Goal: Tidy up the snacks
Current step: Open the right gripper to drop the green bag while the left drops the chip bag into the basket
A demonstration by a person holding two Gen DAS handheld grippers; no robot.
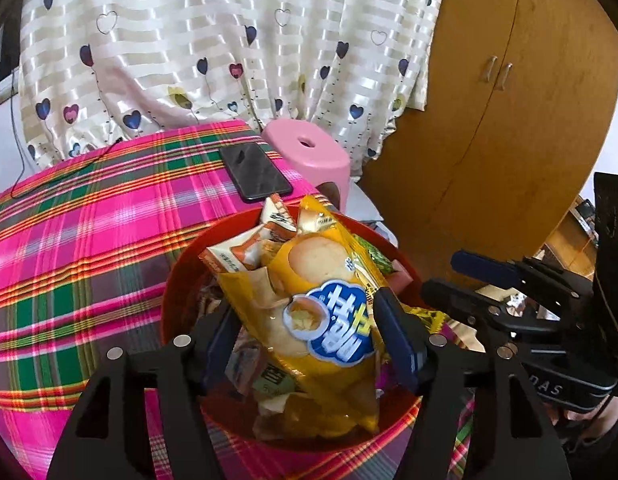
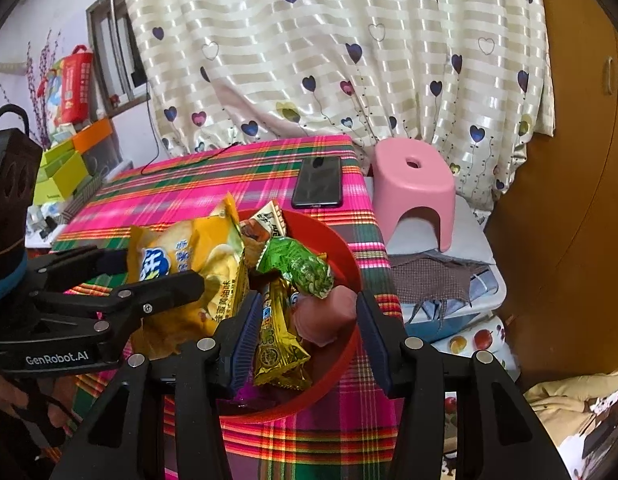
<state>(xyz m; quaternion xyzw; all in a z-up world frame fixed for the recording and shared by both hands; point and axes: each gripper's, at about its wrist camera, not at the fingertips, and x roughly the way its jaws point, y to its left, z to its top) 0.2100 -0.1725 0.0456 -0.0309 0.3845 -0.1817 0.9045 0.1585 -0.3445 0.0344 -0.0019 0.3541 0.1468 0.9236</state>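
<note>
From the left wrist camera, a round red plastic bowl (image 1: 181, 280) sits on a table spread with a pink, green and orange plaid cloth (image 1: 89, 240). Behind the bowl a glossy black phone (image 1: 255, 172) lies flat on the cloth, and beyond it a pink moulded plastic stool (image 1: 309, 152) stands before a satin cream curtain printed with hearts (image 1: 209, 40). A wooden wardrobe with two metal handles (image 1: 509, 100) fills the wall to the right of the bowl. In the bowl lies a heap of crinkled wrappers, topped by a shiny yellow biscuit bag with a blue oval logo (image 1: 321, 292). The left gripper (image 1: 309, 340) has its blue-padded jaws spread wide on either side of that bag, which lies loosely between them. The right gripper (image 1: 461, 276) reaches in from the right of the bowl.

From the right wrist camera, the same red bowl (image 2: 349, 248) holds the yellow bag (image 2: 197, 264), a green foil packet (image 2: 301, 268), a gold foil bar (image 2: 277, 344) and a soft pink wrapped piece (image 2: 329, 316). The right gripper (image 2: 305, 340) hangs over the bowl's near side, jaws parted, the gold bar and the pink piece between them unpinched. Left of the bowl, green and orange boxes (image 2: 65, 160) are stacked beneath a window.
</note>
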